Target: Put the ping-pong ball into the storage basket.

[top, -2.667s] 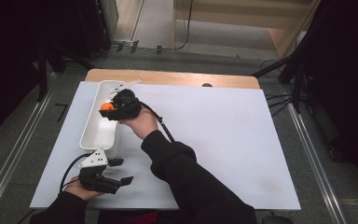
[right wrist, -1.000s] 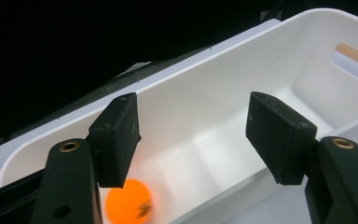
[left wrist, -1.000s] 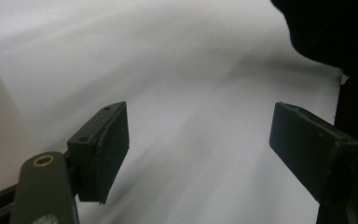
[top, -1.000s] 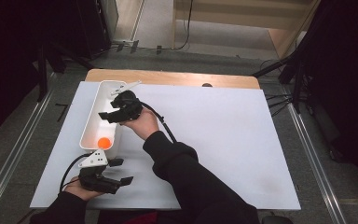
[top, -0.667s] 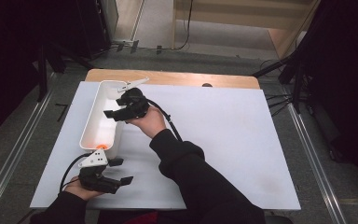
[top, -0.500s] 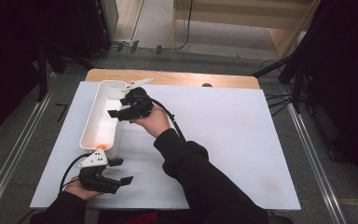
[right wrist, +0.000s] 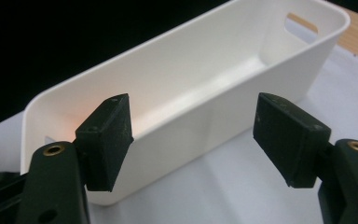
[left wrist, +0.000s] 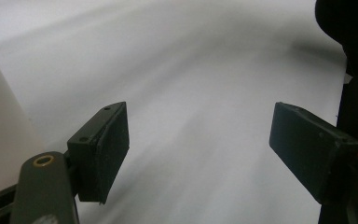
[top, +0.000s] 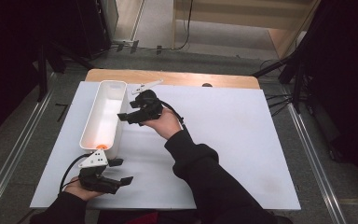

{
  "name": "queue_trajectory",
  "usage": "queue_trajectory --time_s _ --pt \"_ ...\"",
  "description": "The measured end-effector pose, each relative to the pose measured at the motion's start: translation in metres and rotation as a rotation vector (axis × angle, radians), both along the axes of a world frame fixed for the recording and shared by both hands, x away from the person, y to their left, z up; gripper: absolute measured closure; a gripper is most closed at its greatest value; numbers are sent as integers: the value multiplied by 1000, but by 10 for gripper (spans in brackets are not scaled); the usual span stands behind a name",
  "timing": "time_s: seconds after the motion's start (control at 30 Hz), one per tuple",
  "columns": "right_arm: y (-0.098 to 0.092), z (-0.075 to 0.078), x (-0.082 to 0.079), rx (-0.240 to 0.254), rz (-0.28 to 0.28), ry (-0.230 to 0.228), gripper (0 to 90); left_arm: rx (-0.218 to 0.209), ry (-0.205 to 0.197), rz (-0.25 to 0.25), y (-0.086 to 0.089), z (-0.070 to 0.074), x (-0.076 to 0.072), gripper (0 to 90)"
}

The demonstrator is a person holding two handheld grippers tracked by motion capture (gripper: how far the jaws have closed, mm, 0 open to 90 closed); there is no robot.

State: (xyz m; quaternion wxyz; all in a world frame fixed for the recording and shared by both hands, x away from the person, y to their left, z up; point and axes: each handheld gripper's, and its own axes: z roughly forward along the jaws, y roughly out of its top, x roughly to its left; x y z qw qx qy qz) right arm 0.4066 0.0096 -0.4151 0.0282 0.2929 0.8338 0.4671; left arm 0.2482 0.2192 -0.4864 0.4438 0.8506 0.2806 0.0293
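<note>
A long white bin [top: 113,84] lies on the left part of the white sheet [top: 233,135]. A small orange ball [top: 101,146] rests inside at its near end. In the right gripper view the bin [right wrist: 191,70] shows an orange glow on its inner wall. My right gripper [top: 125,117] hovers just right of the bin's middle and points at its side wall. Its jaws have just been opening, and the right gripper [right wrist: 193,140] stands open with nothing between the pads. My left gripper [top: 122,171] lies on the sheet in front of the bin. In its own view the left gripper [left wrist: 198,144] is open over bare sheet.
The wooden table edge [top: 177,78] runs along the back of the sheet, with a small dark hole [top: 207,85] in it. Metal floor rails flank the table on both sides. The sheet's right half is bare white surface.
The orange ball, earlier in the right gripper over the bin, now lies in the bin's near end. The right gripper has drawn away to the right and its jaws stand wider. The left gripper stayed put.
</note>
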Motion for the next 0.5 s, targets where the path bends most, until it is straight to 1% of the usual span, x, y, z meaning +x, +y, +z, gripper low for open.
queue_trajectory --time_s 0.03,0.07,0.1,0.17,0.37,0.47,0.5 --pt "-1 -1 -1 -3 -6 -14 263 -1 -2 1 0 0 0 203" --pt "-3 -3 -3 -6 -11 -18 263 -3 -3 0 0 0 0 203" --pt "-4 -3 -3 -6 -13 -12 263 -2 -4 -1 -1 0 0 203" --pt "-6 -4 -6 -13 -8 -16 263 -2 -5 -3 -1 0 0 203" --pt "-12 -4 -9 -12 -7 -11 259 -1 -4 0 -1 0 0 203" --pt "-15 -4 -11 4 -2 -3 259 -1 -7 -2 -1 0 0 203" --pt "-16 -4 -12 7 -2 -6 258 -1 -7 -2 -1 0 0 203"
